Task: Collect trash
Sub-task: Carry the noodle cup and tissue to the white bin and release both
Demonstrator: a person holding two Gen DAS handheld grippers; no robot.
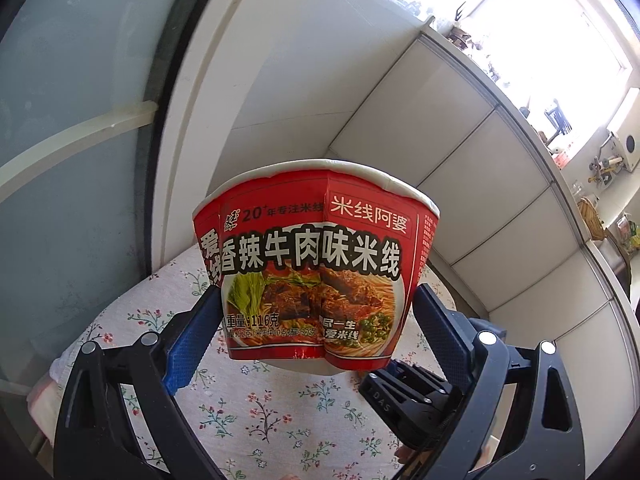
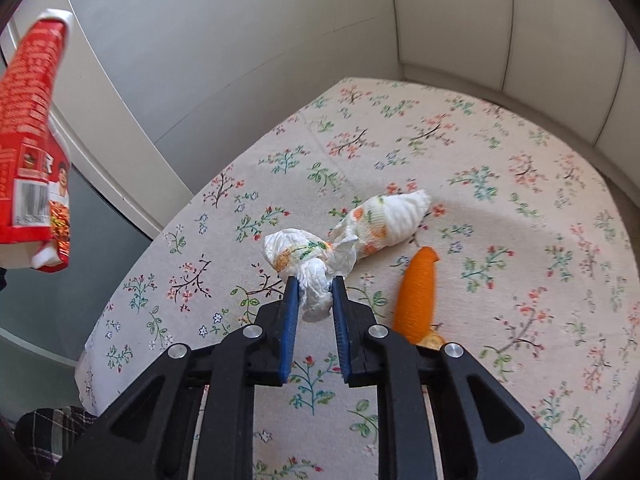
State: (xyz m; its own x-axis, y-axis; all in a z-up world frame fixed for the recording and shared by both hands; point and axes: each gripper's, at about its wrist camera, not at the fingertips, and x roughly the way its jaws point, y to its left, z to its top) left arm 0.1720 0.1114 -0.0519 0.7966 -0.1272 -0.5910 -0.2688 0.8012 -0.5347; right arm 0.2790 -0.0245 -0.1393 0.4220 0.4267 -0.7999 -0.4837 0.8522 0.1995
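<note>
tools angled downward; left tool (image 1: 316, 312) clamps noodle cup (image 1: 316, 264); right tool (image 2: 316, 300) pinches crumpled tissue (image 2: 308, 260).

The left gripper (image 1: 316, 312) points gently downward, its blue-padded fingers (image 1: 188, 344) spread wide and pressing both sides of a dented red paper noodle cup (image 1: 316, 264). The right gripper (image 2: 315, 294) tilts steeply down, its jaws nearly together, pinching a crumpled white tissue wad (image 2: 308, 268).

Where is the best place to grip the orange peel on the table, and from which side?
Grip the orange peel across its narrow middle, coming from above with the jaws on its two long sides. It lies flat and long on the tablecloth, apart from the tissue, so this side looks free.
</note>
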